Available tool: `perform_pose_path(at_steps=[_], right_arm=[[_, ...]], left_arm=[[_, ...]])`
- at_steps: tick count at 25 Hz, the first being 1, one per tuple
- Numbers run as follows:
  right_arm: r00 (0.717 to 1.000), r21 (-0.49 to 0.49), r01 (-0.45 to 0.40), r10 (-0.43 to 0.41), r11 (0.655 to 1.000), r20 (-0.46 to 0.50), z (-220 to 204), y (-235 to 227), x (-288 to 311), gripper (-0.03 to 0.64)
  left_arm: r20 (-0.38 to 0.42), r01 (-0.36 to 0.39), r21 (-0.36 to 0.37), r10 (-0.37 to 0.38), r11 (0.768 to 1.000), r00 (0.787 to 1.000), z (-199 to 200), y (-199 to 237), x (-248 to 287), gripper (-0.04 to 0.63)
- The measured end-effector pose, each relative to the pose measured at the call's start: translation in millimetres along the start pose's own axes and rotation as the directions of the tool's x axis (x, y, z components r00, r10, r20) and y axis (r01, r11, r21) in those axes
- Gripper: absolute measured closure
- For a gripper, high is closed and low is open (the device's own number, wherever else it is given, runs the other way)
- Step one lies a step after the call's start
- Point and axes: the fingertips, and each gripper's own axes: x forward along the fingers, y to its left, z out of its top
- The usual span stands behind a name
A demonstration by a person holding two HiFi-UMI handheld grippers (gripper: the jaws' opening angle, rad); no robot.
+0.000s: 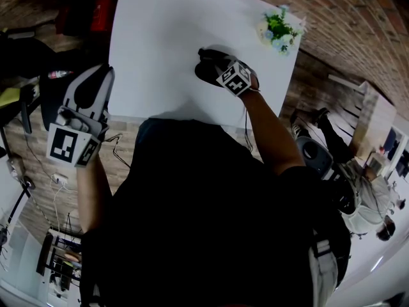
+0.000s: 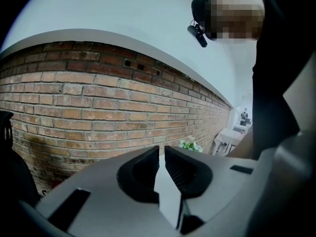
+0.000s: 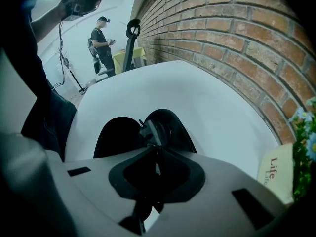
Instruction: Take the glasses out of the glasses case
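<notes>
The glasses (image 3: 154, 131) sit in the open case (image 3: 116, 135), which lies on the white surface (image 1: 166, 43), out toward its far side. In the right gripper view we see one lens and a bit of frame standing up between the case's two dark halves, right at the tips of the right tongs (image 3: 155, 149). These tongs are drawn together, and we judge that they pinch a thin part of the frame, though the dark case behind makes the exact contact hard to read. The glasses have not cleared the case.

The left tongs (image 2: 161, 151) hang off the near left edge of the surface, well apart from the case. Their jaws stand barely apart, with a slim gap and nothing in it.

So we take the step in hand to be the grasp itself, with the lift-out yet to come. The next move calls for a straight, gentle raise so the frame does not catch on the case rim. The case may want to come up too, and the free left tongs could come over to steady it.

A pot of flowers (image 1: 279, 29) and a small card (image 3: 274, 174) stand at the far right corner, clear of the work.
</notes>
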Motion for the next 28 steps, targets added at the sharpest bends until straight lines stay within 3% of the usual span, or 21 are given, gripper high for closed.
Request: perform_pose_path(at_steps=[4,28], right_arm=[[1.0,0.001,0.0,0.0,1.0,-0.003,0.0,0.0,0.3,0.577],[1.0,-0.029,0.022,-0.022,0.999,-0.003,4.2,7.2,-7.1,0.592]], left_arm=[[0.011,0.007,-0.024,-0.007,1.0,1.0,3.8,-4.5,3.2,0.554],[0.035,0.006,-0.006,-0.005,1.0,0.999,13.6,-17.0,-7.1,0.554]])
